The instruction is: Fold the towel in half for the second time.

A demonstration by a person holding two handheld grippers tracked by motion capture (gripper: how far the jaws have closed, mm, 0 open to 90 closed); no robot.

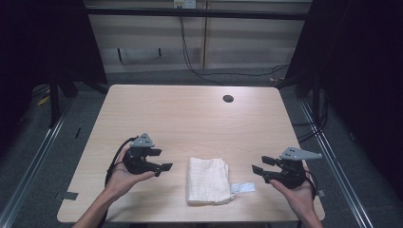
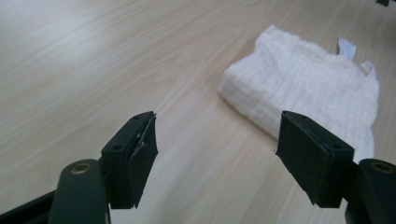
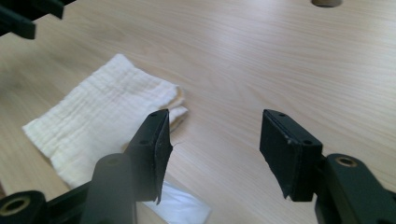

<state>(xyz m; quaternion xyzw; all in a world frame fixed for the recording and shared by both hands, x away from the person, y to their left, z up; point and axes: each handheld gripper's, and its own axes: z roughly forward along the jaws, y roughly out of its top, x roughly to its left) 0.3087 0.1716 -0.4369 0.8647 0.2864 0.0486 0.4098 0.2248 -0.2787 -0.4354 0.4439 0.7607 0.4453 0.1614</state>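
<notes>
Folded white cloth flat on the wooden table near its front edge, between the 2 grippers and touched by neither. Left gripper off to the cloth's left, jaws apart and empty. Right gripper to its right, likewise spread, nothing clamped. Small white tag beside the cloth.

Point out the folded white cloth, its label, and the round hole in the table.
folded white cloth [image 1: 207, 179], high view, middle of its top face
label [image 1: 243, 187], high view, its flat centre
round hole [image 1: 228, 99], high view, its dark centre
</notes>
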